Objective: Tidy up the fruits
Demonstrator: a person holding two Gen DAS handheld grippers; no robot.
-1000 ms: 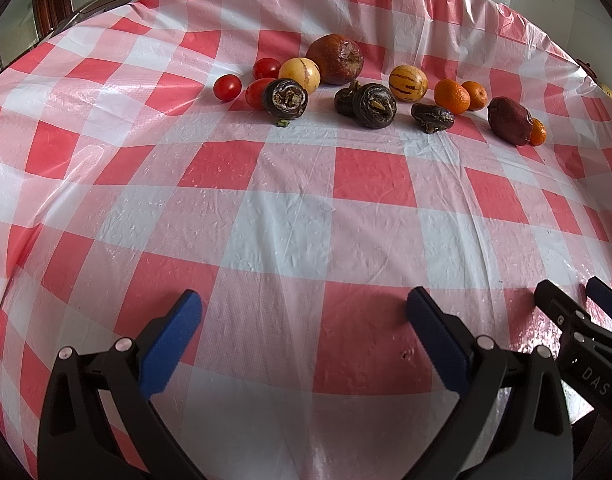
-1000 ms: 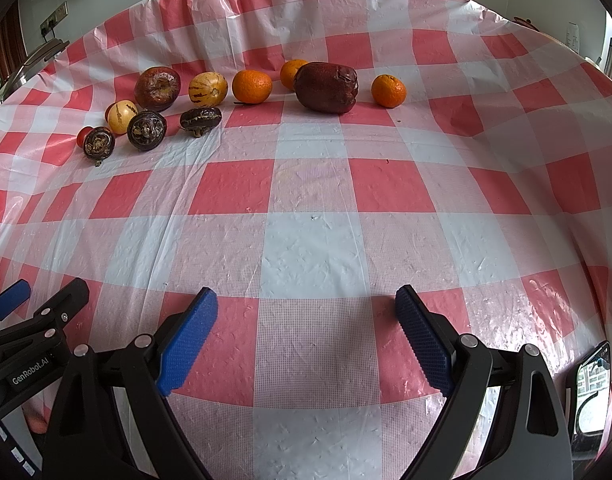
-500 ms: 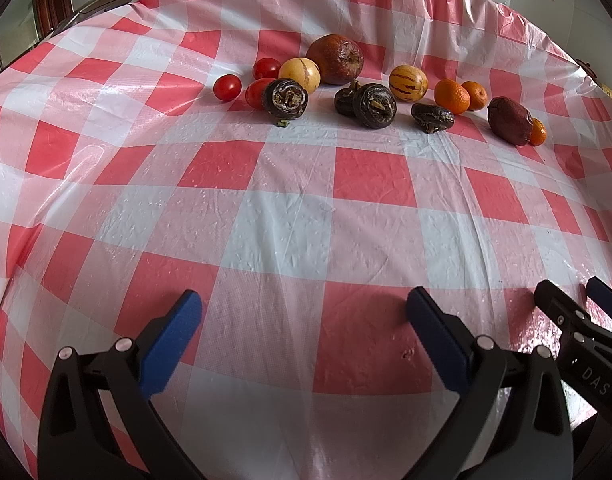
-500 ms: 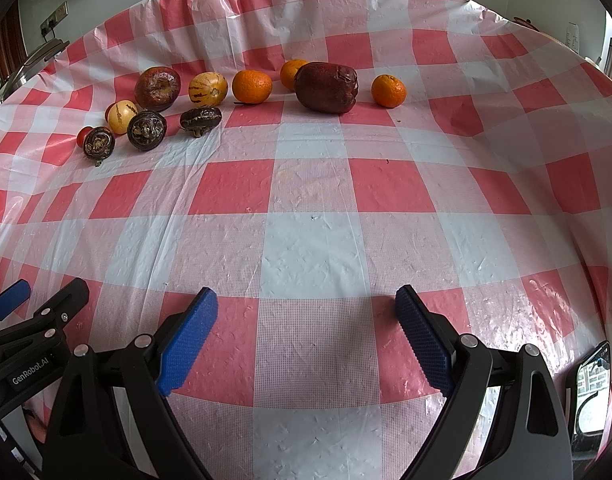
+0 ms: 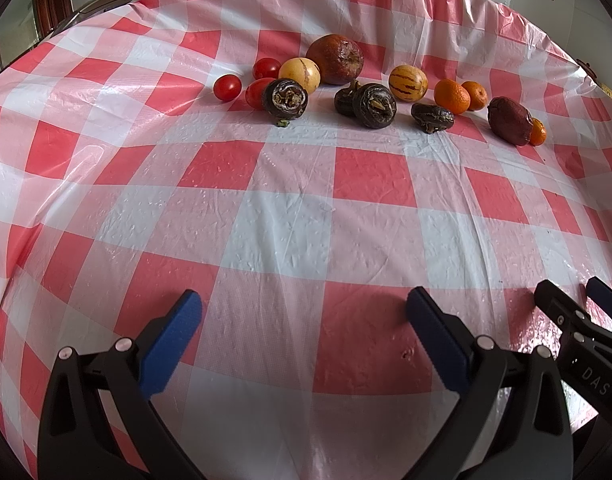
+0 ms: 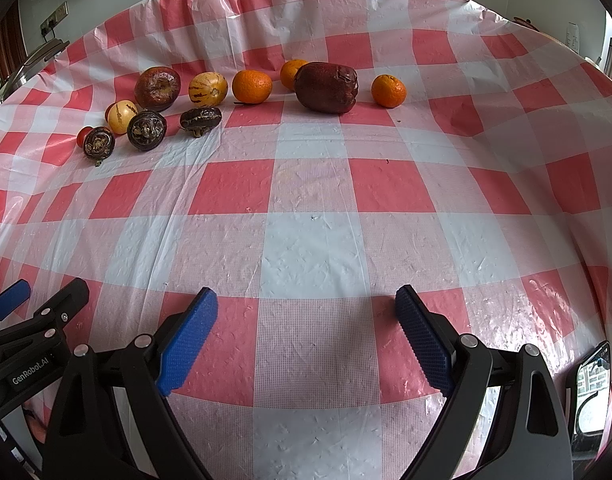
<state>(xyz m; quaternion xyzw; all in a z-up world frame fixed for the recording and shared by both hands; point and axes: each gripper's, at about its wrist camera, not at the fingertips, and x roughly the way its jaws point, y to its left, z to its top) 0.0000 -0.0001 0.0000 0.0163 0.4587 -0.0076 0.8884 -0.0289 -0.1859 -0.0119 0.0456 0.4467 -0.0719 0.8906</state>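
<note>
Nothing is picked up yet: both the left gripper [image 5: 304, 322] and right gripper [image 6: 306, 320] hover wide and empty, the fruits [image 5: 371, 105] strung along the bench [image 5: 290, 216] at twelve o'clock, so the next move is probably a forward reach.

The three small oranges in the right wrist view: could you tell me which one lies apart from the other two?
The orange furthest right, past the dark red fruit. It lies alone; the other two oranges sit close together on that fruit's left.

Fruit row at the tabletop's [image 5: 290, 216] far side.
Tomatoes [image 5: 227, 87] lie leftmost, mangosteens [image 5: 374, 105] in front, oranges [image 6: 252, 86] rightward.
</note>
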